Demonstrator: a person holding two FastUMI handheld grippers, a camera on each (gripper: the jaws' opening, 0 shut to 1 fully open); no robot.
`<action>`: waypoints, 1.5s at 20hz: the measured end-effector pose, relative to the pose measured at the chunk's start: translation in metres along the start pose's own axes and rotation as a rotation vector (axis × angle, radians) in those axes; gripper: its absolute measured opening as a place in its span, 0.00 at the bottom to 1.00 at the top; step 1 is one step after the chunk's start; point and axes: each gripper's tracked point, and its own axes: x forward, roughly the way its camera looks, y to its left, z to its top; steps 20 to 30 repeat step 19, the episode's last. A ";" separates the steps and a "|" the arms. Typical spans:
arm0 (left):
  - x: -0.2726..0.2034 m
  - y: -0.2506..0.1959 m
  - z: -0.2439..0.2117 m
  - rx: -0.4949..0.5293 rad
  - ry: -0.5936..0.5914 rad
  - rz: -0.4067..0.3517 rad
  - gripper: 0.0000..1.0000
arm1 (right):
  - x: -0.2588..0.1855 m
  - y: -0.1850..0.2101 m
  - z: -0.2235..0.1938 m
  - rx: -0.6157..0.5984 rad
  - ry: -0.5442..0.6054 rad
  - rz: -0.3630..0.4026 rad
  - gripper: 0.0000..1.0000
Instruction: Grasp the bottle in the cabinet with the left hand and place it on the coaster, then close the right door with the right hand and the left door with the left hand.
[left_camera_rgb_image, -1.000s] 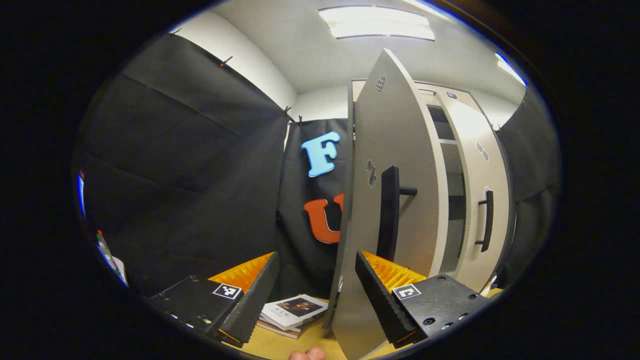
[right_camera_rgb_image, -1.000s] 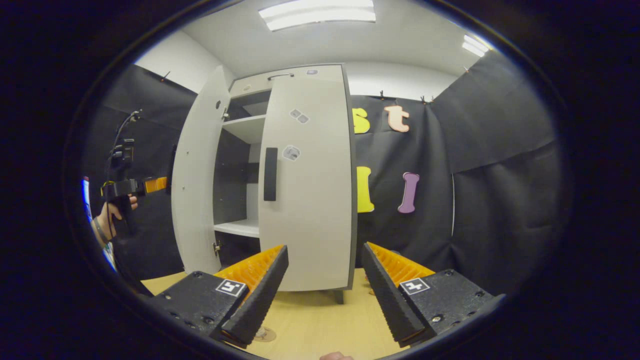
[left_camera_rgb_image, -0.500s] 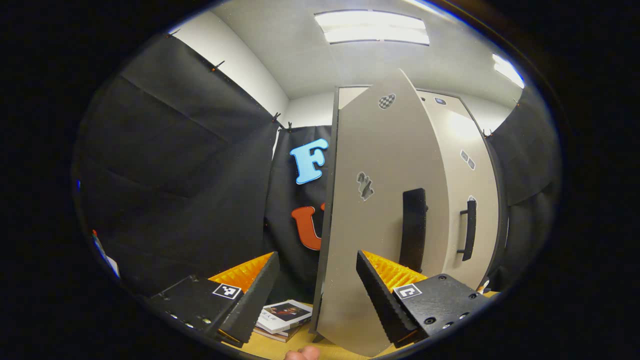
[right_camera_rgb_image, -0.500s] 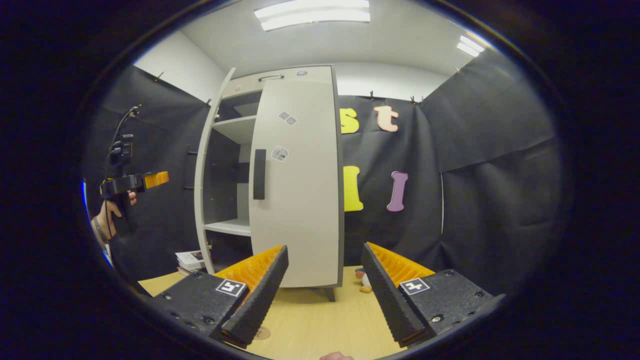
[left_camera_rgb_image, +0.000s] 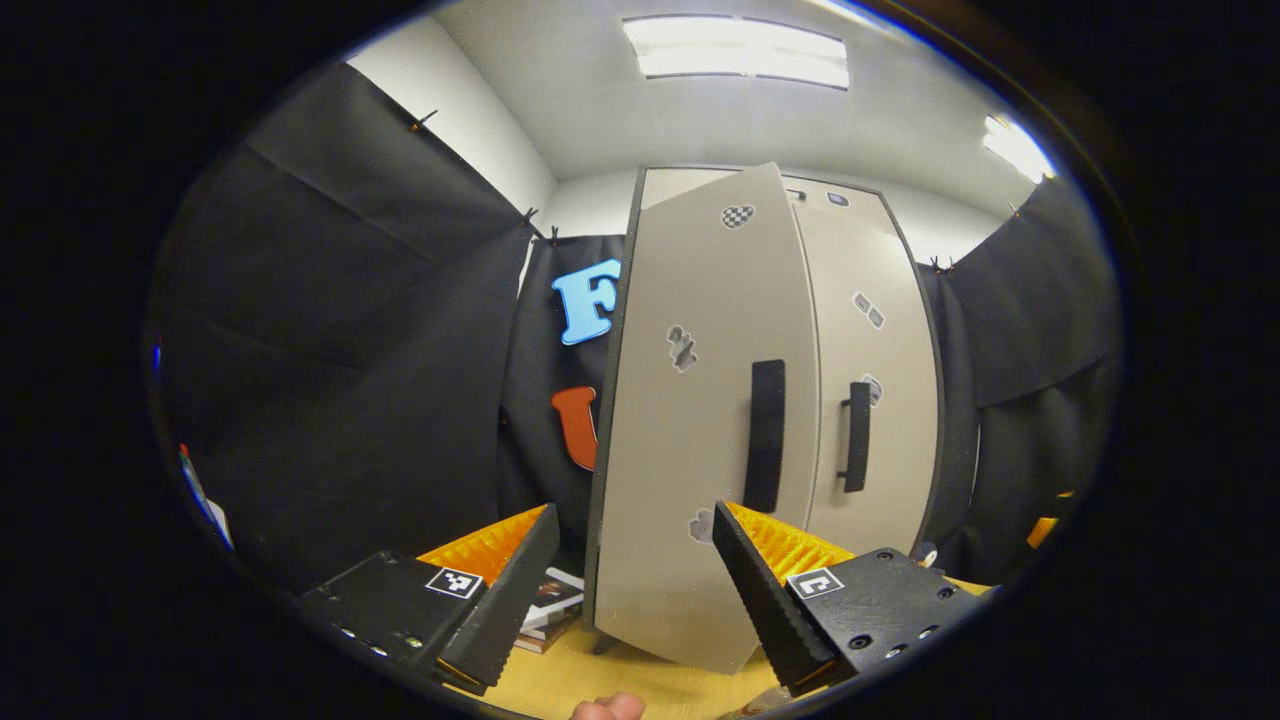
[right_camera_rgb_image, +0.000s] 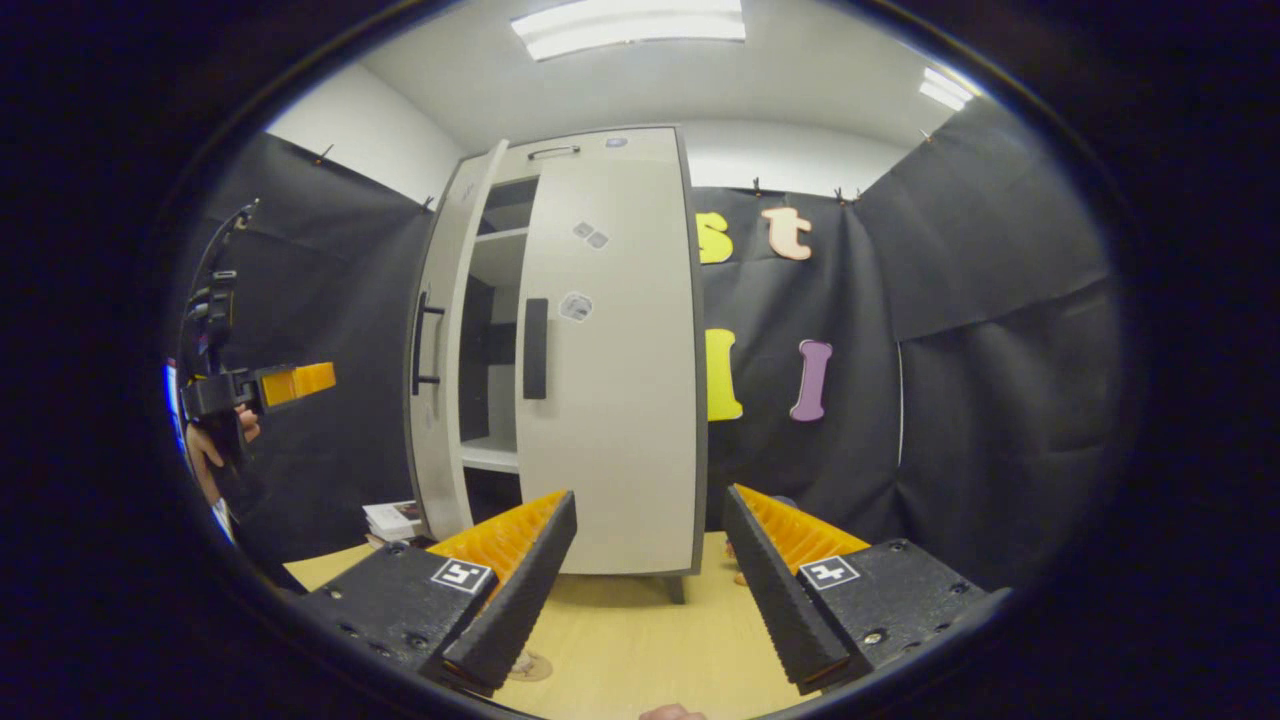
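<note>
In the left gripper view the grey cabinet's left door (left_camera_rgb_image: 690, 430) stands slightly ajar, its black handle (left_camera_rgb_image: 766, 435) facing me. The right door (left_camera_rgb_image: 880, 400) lies flat against the cabinet. My left gripper (left_camera_rgb_image: 633, 520) is open and holds nothing, just in front of the left door's lower part. From the right gripper view the left door (right_camera_rgb_image: 440, 400) leaves a narrow gap showing shelves (right_camera_rgb_image: 490, 455), beside the right door (right_camera_rgb_image: 610, 380). My right gripper (right_camera_rgb_image: 649, 500) is open and holds nothing, back from the cabinet. The left gripper (right_camera_rgb_image: 295, 381) hangs left of the door, apart from it.
The cabinet stands on a light wooden table (right_camera_rgb_image: 640, 640). A stack of books (left_camera_rgb_image: 548, 600) lies left of the cabinet's foot, the same books (right_camera_rgb_image: 392, 520) showing in the right gripper view. A round coaster (right_camera_rgb_image: 527, 665) lies near my right gripper's left finger. A hand (right_camera_rgb_image: 205, 450) holds the left gripper.
The left door has swung from wide open to nearly closed. The left gripper followed it round toward the cabinet front. The right gripper has barely moved.
</note>
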 end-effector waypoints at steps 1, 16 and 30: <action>-0.005 -0.008 -0.007 -0.009 0.016 -0.017 0.99 | 0.002 0.003 -0.001 0.002 0.001 0.008 0.97; -0.062 -0.065 -0.082 -0.013 0.111 -0.122 0.99 | 0.003 0.018 -0.014 0.027 0.052 0.043 0.97; -0.058 -0.065 -0.080 -0.009 0.104 -0.127 0.95 | 0.003 0.016 -0.013 0.021 0.048 0.036 0.97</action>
